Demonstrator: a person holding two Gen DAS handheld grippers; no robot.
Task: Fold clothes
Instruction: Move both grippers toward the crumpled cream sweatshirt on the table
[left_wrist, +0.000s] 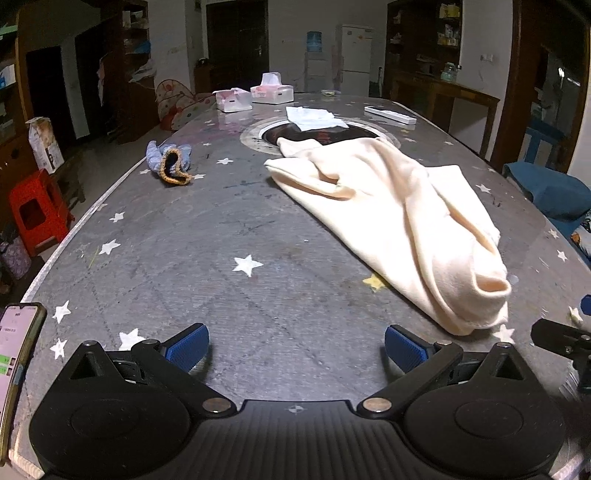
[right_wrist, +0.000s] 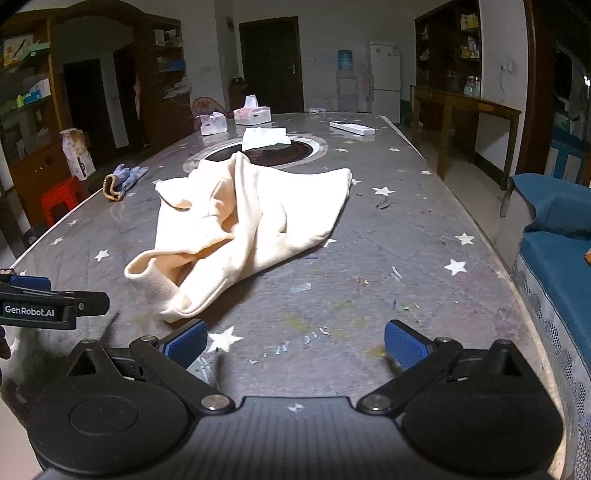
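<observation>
We see both grippers low over the surface (left_wrist: 229, 221), fingers spread wide, nothing between them. Left gripper (left_wrist: 295, 347): blue ribbed pads (left_wrist: 186, 347) far apart, holding nothing, touching nothing we can make out. Right gripper (right_wrist: 295, 343): same wide spread, blue pads (right_wrist: 404, 347) empty, clear of the cloth.

The garment (right_wrist: 236, 218) is cream, soft, fleece-like, lying crumpled with loose folds and a rolled open hem at the near end. It sits mid-surface, ahead and right of the left gripper, ahead and left of the right gripper. Its far edge reaches the round dark inset (right_wrist: 291, 151) in the surface.

The surface is a long oval, grey, scuffed, dotted with white star stickers and some small scraps. Also on it: a blue knit glove with an orange cuff (left_wrist: 170, 162) near the left edge, a white folded cloth (left_wrist: 312, 118) on the inset, two tissue boxes (left_wrist: 271, 92) at the far end, a white remote (left_wrist: 389, 114) on the far right. A phone (left_wrist: 18, 350) with a lit screen stands at the left edge of the left view.

The room is dim: dark wood shelves on both sides, a dark door, a white fridge (right_wrist: 385, 86), a water dispenger bottle beside it, a red stool (left_wrist: 37, 212) on the left, a blue sofa (right_wrist: 557, 236) on the right.
</observation>
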